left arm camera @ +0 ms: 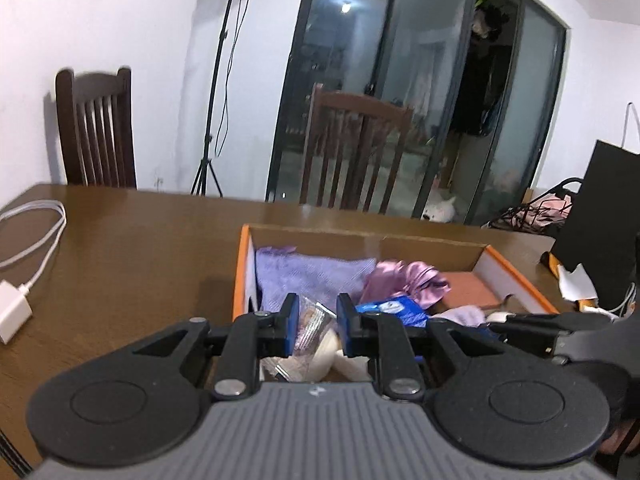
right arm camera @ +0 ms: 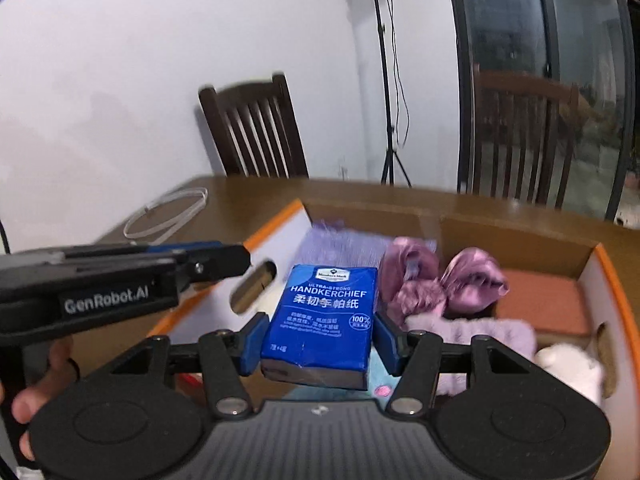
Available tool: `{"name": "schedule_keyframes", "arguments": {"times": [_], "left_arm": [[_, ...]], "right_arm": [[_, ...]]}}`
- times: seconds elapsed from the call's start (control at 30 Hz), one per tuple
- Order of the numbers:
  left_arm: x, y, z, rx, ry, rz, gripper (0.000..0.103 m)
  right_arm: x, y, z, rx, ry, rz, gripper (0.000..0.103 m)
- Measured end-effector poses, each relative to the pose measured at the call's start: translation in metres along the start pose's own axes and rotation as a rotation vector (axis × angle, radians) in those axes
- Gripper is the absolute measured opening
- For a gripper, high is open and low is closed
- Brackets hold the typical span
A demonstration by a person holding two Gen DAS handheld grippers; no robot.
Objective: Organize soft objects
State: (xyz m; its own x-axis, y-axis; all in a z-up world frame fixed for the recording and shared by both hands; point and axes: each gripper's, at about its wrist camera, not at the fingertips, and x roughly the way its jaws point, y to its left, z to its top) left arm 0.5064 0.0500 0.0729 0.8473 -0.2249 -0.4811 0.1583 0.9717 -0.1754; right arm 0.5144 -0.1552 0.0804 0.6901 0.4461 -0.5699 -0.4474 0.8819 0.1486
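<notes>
In the right claw (right arm camera: 318, 344) — handkerchief pack (right arm camera: 322, 316), long axis pointing away.

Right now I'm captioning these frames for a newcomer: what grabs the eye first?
The blue handkerchief pack, clamped in the right gripper above the orange-rimmed cardboard box. Next, the left gripper pinching a clear plastic packet, then the shiny purple cloth bunched mid-box.

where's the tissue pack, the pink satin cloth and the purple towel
tissue pack (right arm camera: 325, 312), right wrist view, middle of its blue front
pink satin cloth (right arm camera: 472, 280), right wrist view, the right-hand bunch
purple towel (left arm camera: 312, 276), left wrist view, middle of the folded top
</notes>
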Motion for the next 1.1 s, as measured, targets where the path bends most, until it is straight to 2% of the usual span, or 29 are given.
{"name": "schedule_keyframes", "arguments": {"times": [0.17, 0.27, 0.33, 0.43, 0.57, 0.63, 0.73, 0.83, 0.93, 1.1], "left_arm": [[0.01, 0.013, -0.006, -0.042, 0.037, -0.01, 0.024], [0.005, 0.01, -0.008, -0.033, 0.028, -0.015, 0.033], [0.0, 0.009, -0.006, -0.027, 0.014, -0.017, 0.046], [-0.011, 0.005, -0.002, -0.026, -0.007, -0.013, 0.048], [-0.029, 0.001, 0.006, -0.029, -0.019, 0.002, 0.048], [-0.043, -0.003, 0.009, -0.016, -0.032, 0.016, 0.055], [-0.068, -0.008, 0.013, 0.02, -0.058, 0.034, 0.058], [-0.096, -0.014, 0.015, 0.043, -0.08, 0.054, 0.067], [-0.121, -0.021, 0.013, 0.058, -0.102, 0.074, 0.069], [-0.159, -0.035, 0.003, 0.074, -0.13, 0.079, 0.072]], "right_arm": [[0.024, 0.005, -0.01, 0.033, 0.041, 0.043, 0.059], [0.021, 0.009, -0.013, 0.03, 0.033, 0.077, 0.064], [0.015, 0.008, -0.01, 0.027, 0.021, 0.066, 0.064], [-0.003, -0.002, -0.003, 0.034, -0.013, 0.031, 0.065], [-0.036, -0.016, 0.006, 0.031, -0.051, -0.04, 0.066], [-0.055, -0.023, 0.008, 0.028, -0.072, -0.069, 0.068], [-0.089, -0.036, 0.007, 0.028, -0.103, -0.122, 0.07], [-0.125, -0.046, 0.004, 0.036, -0.129, -0.173, 0.072], [-0.16, -0.051, -0.004, 0.044, -0.158, -0.219, 0.074], [-0.209, -0.053, -0.02, 0.056, -0.204, -0.247, 0.079]]}}
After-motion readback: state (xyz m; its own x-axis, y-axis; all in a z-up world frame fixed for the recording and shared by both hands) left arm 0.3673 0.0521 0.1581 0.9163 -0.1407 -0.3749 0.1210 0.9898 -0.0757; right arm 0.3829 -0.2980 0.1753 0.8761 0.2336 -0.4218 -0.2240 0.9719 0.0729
